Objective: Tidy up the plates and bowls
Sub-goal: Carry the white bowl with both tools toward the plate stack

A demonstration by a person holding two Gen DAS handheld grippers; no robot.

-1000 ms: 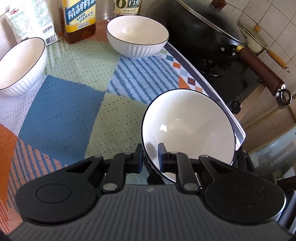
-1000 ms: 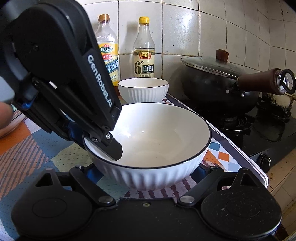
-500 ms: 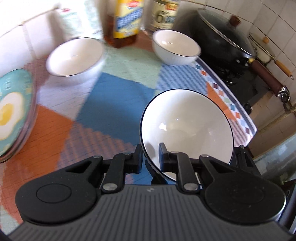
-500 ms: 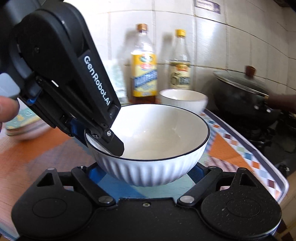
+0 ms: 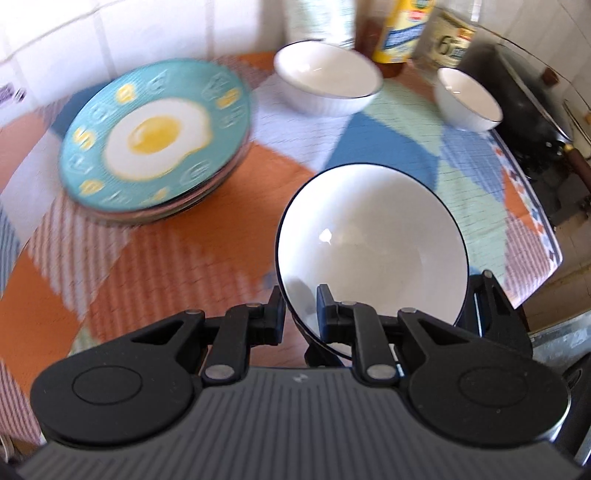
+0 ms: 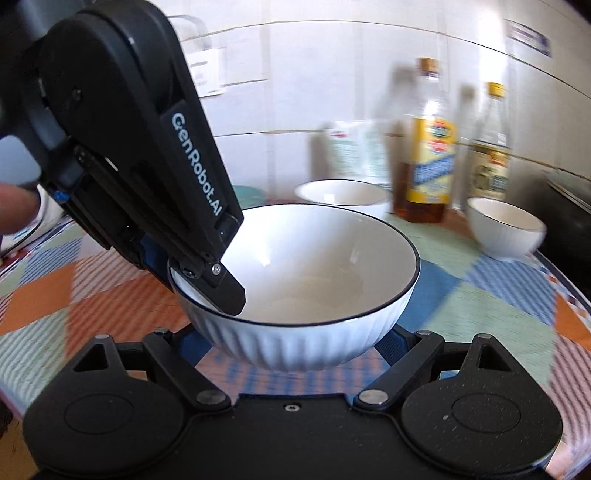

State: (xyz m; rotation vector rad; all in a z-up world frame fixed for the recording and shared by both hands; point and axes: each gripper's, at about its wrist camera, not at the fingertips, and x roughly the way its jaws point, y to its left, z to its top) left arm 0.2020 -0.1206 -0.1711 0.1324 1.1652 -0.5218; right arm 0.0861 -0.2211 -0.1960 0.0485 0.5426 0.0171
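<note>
Left wrist view: the left gripper (image 5: 300,309) has its fingers clamped on the near rim of a white bowl (image 5: 373,243), one finger outside the wall and one inside, so that the bowl is carried tilted above the counter (image 5: 177,258), which is covered by a patchwork cloth. Part of the right gripper (image 5: 487,306) shows dark behind the bowl's right edge. To the upper left a stack of plates (image 5: 155,136) rests on the counter, the top one teal with a fried-egg picture. Two more white bowls stand farther back, a larger one (image 5: 328,81) near the bottles (image 5: 402,33) and a smaller one (image 5: 467,99) at the right, beside the dark pan (image 5: 517,85) on the stove. Right wrist view: the right gripper (image 6: 291,339) has its fingers spread wide to either side of the held bowl (image 6: 295,291), low at its ribbed underside; whether the pads press on it cannot be told. The left gripper (image 6: 207,284) comes in from the upper left, one finger reaching down inside the bowl's rim, and a person's fingertip (image 6: 16,206) shows at the left edge. Behind, blurred, stand the larger bowl (image 6: 341,194), the smaller bowl (image 6: 504,229) and two bottles (image 6: 428,155) against the tiled wall (image 6: 295,74).
</note>
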